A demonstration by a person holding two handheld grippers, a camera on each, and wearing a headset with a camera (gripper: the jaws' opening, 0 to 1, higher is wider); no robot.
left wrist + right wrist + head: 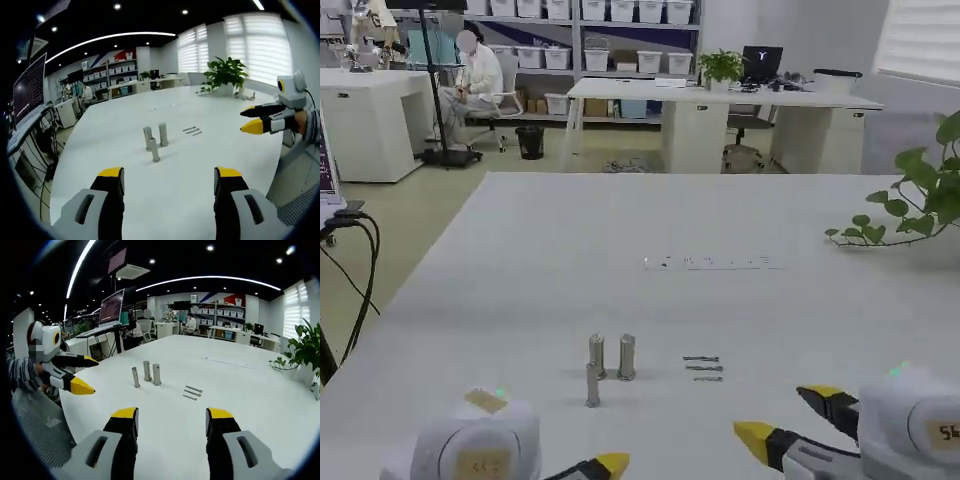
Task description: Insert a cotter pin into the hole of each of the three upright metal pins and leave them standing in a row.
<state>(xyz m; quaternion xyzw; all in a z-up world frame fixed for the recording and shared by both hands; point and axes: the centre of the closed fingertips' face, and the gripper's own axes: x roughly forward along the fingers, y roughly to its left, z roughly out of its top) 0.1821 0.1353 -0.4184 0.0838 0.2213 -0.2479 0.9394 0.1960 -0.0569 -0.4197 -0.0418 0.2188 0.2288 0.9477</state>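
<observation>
Three grey metal pins point(605, 365) upright; three silver cotter pins point(702, 368) at their 3 o'clock, lying 9-to-3. Left gripper point(170, 175), right gripper point(172, 415): jaws apart, empty.

Left gripper point(170, 176) at seven o'clock, right gripper point(786, 413) at five o'clock in head view, both jaws spread wide.

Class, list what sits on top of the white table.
Three upright metal pins clustered together, three cotter pins lying beside them, a plant trailing at the right edge. The left gripper and right gripper cover the table's near edge.
</observation>
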